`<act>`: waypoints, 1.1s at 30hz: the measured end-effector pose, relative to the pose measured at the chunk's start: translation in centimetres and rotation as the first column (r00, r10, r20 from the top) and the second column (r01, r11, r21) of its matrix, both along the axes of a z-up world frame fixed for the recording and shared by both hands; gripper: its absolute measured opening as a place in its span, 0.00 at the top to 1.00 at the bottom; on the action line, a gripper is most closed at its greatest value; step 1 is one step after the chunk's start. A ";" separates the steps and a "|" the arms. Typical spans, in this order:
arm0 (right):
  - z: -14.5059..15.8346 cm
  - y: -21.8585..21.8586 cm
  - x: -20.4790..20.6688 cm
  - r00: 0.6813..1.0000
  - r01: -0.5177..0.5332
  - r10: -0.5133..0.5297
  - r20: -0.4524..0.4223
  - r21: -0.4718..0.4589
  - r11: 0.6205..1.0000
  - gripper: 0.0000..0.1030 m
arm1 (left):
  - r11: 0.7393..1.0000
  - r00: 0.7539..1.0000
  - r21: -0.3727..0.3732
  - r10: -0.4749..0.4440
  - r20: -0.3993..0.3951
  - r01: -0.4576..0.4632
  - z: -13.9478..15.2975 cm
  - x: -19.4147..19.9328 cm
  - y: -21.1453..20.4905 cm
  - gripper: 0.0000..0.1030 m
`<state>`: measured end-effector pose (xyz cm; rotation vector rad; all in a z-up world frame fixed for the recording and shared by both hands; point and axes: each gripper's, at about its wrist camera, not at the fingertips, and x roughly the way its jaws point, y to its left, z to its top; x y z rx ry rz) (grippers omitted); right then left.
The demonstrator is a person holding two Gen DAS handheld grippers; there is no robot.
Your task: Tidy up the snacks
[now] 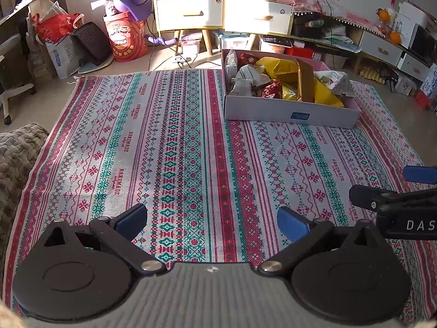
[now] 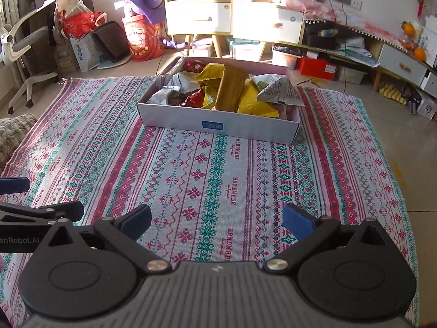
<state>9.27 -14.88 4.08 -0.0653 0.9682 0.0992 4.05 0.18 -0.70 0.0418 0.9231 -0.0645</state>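
While both grippers hang spread and empty, the box [image 1: 289, 110] of snacks [image 1: 281, 76] sits far across the cloth [image 1: 169, 147].
Left view: left gripper [image 1: 211, 222] released, box ahead to its right. Right view: right gripper [image 2: 217, 222] released, box straight ahead, heaped with packets.

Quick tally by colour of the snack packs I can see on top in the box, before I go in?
Counting only what shows on top; more may be buried.
Yellow packs: 3
Grey-white printed packs: 2
Red packs: 2
Tan long pack: 1
Total: 8, all inside the box.
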 end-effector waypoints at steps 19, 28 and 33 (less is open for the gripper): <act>-0.1 0.1 -0.1 1.000 -0.008 0.008 -0.008 -0.005 1.000 0.01 | 1.000 1.000 0.009 0.005 0.004 -0.005 0.1 -0.1 -0.1 0.00; -0.2 0.1 -0.1 1.000 -0.007 0.007 -0.014 -0.004 1.000 0.01 | 1.000 1.000 0.009 0.005 0.004 -0.005 0.1 -0.1 -0.1 0.00; -0.2 0.1 -0.1 1.000 -0.007 0.007 -0.014 -0.004 1.000 0.01 | 1.000 1.000 0.010 0.005 0.004 -0.005 0.1 -0.1 -0.1 0.00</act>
